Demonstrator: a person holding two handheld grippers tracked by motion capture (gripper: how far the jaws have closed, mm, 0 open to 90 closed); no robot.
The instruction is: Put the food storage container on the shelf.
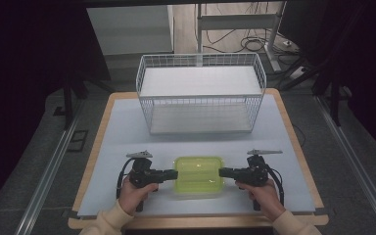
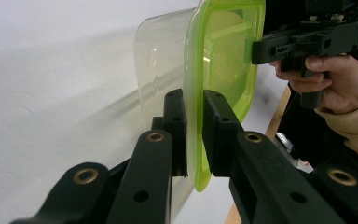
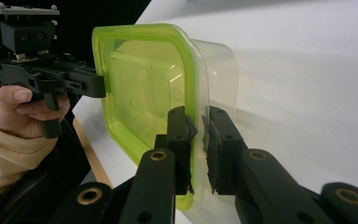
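A clear plastic container with a lime-green lid (image 1: pixel 199 175) lies on the white mat near the table's front edge. My left gripper (image 1: pixel 175 174) meets its left end and my right gripper (image 1: pixel 221 172) its right end. In the left gripper view my jaws (image 2: pixel 194 100) pinch the green lid rim (image 2: pixel 219 51), with the right gripper (image 2: pixel 256 49) at the far end. In the right gripper view my jaws (image 3: pixel 198 116) clamp the rim of the container (image 3: pixel 144 79), and the left gripper (image 3: pixel 100 86) touches the opposite end.
A white wire basket (image 1: pixel 200 105) stands at the back of the mat (image 1: pixel 122 137), behind the container. The wooden table edge (image 1: pixel 92 161) frames the mat. Cables and a metal stand lie on the floor beyond the table.
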